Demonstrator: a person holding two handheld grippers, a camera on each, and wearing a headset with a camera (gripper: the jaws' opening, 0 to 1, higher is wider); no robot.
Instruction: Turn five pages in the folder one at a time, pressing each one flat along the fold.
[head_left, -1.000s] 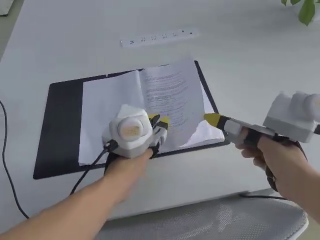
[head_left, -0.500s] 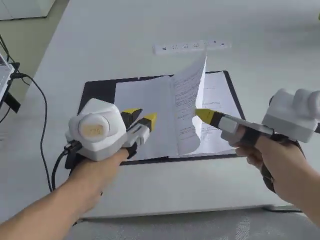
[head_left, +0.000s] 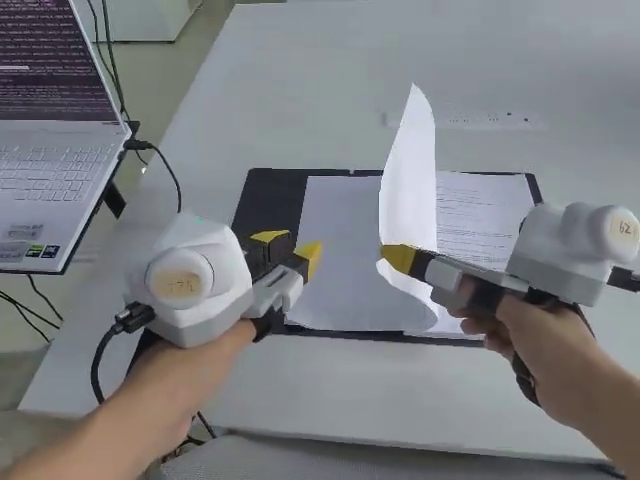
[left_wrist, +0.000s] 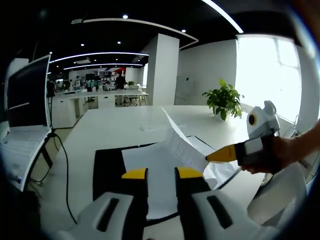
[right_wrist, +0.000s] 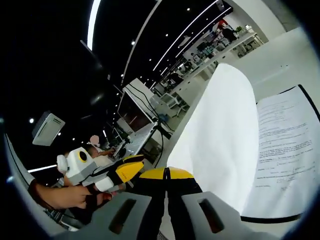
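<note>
1 folder (head_left: 262, 200) was laid open on the surface (head_left: 300, 100), long axis left to right. 1 page (head_left: 410, 170) was stood upright, pinched low by the closed right tongs (head_left: 398, 257). The left tongs (head_left: 290, 248) were parted, empty, over the folder's left half.

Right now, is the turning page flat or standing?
Standing: the page rises near vertical from the folder, pinched at its edge by the right gripper.

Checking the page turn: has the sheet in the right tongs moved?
Yes. Against the folder, the sheet has swung up off the right-hand stack toward the left and stands near upright, pinched in the right tongs.
</note>
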